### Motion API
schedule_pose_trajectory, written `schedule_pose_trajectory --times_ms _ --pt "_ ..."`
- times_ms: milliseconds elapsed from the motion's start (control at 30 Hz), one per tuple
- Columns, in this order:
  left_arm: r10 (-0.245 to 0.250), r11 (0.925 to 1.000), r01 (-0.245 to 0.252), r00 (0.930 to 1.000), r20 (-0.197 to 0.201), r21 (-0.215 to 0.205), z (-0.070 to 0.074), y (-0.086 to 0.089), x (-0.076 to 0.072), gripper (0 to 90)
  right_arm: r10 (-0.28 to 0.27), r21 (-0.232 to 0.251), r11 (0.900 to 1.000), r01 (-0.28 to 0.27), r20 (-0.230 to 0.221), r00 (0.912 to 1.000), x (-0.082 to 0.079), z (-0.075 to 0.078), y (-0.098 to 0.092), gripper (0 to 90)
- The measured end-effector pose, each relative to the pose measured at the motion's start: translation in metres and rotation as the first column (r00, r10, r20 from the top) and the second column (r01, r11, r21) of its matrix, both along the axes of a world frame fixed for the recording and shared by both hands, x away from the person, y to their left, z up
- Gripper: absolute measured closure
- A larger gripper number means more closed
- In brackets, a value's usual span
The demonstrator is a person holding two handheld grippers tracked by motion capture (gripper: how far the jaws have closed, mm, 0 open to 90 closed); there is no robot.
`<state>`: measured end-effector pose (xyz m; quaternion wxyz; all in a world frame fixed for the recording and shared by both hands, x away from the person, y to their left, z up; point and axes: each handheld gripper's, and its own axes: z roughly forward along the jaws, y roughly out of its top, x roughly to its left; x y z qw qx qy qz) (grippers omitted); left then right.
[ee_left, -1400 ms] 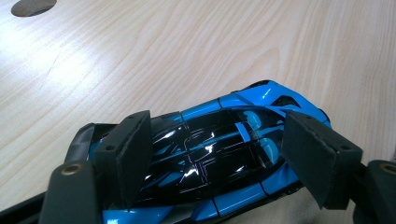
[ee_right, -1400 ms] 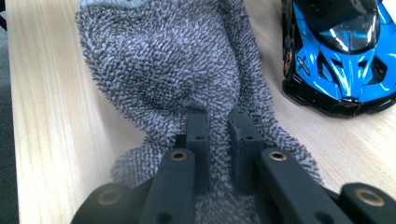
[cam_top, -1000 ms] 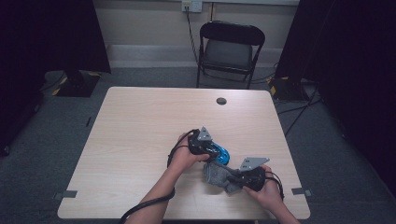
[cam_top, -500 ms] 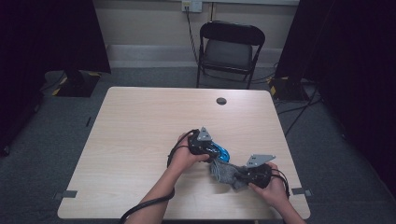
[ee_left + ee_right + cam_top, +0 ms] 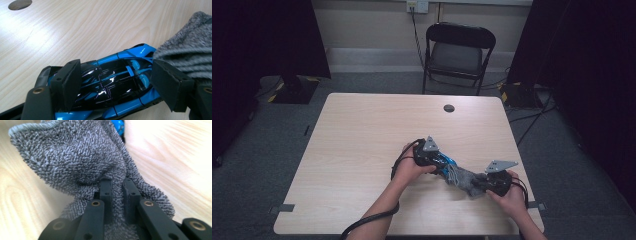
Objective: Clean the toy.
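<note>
A blue and black toy car [image 5: 112, 82] lies on the wooden table [image 5: 362, 140] at the front right. My left gripper [image 5: 116, 64] is shut on it, one pad against each side. In the high view the car [image 5: 446, 163] sits just right of the left gripper [image 5: 441, 161]. A grey terry cloth [image 5: 75, 157] is pinched between the pads of my right gripper [image 5: 117, 182], which is shut on it. The cloth [image 5: 462, 177] stretches from the right gripper [image 5: 476, 184] up to the car's end, where a bit of blue [image 5: 118, 125] shows. The cloth [image 5: 190, 52] overlaps the car's far corner.
A dark round grommet [image 5: 449, 108] sits near the table's far edge. A black folding chair [image 5: 459, 50] stands behind the table. Both hands work close to the front right corner, with bare tabletop to the left and beyond.
My right gripper has slid to the right with the grey cloth, which is now drawn out longer from the car. The left gripper and the car have stayed put.
</note>
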<state>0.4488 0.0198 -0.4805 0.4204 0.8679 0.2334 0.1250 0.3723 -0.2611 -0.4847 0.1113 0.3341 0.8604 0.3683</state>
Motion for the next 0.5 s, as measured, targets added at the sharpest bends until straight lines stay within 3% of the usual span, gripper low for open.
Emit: schedule_pose_trajectory --times_ms 500 --pt "0.007 1.0 -0.007 1.0 0.001 -0.006 0.0 0.0 -0.001 24.8 -0.063 0.024 0.998 0.063 -0.017 0.9979 0.02 -0.002 -0.021 80.7"
